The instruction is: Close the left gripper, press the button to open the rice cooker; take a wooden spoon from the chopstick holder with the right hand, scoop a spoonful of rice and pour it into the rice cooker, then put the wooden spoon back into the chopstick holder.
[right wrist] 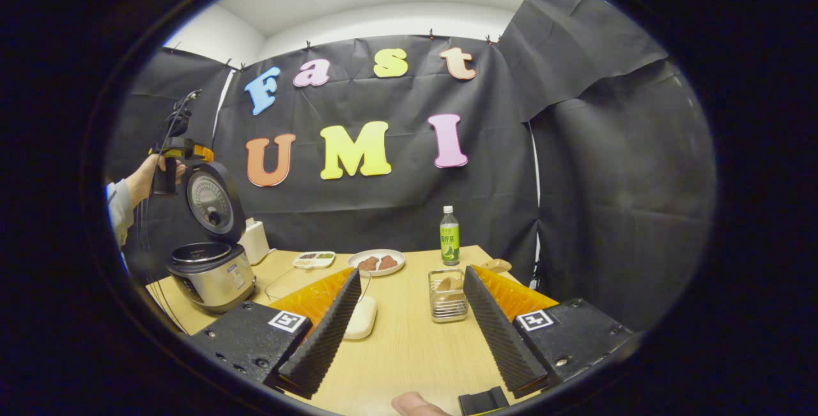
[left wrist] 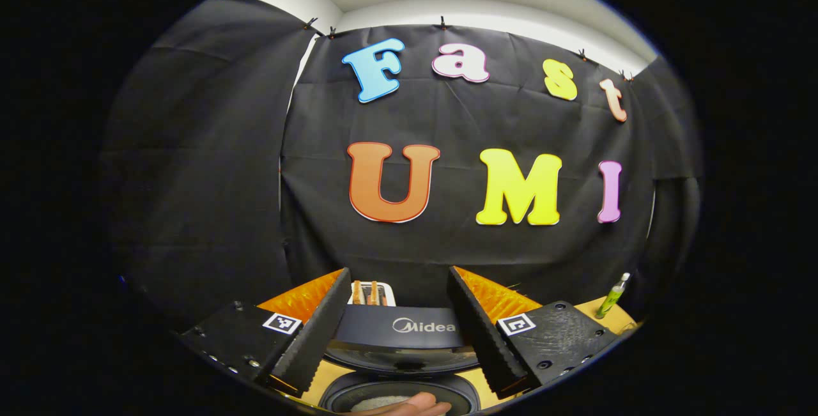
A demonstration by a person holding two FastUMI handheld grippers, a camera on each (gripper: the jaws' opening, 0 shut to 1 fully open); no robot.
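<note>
Rice cooker (right wrist: 211, 269) standing open, its lid (right wrist: 214, 202) raised upright over the pot, so the button step reads as done. In the right gripper view the left gripper (right wrist: 172, 167) is held high just behind that lid; its spread cannot be told there, but the left gripper view shows the left gripper's fingers (left wrist: 307, 333) set wide apart above the cooker's open pot. The right gripper (right wrist: 409, 333) is likewise wide, holding nothing, and points across the table (right wrist: 409, 352) toward the chopstick holder (right wrist: 447, 294), a wire basket well to the right of the cooker, with the wooden spoon (right wrist: 447, 285) standing inside. A green bottle (right wrist: 450, 237) stands beyond the holder, a plate (right wrist: 378, 261) between cooker and bottle, and a pale dish (right wrist: 362, 325) nearer the camera. The step in hand appears to be fetching the spoon: approach the holder from above, straddle the handle where it clears the wire rim, close firmly, and lift straight up so the basket is not dragged or tipped.
</note>
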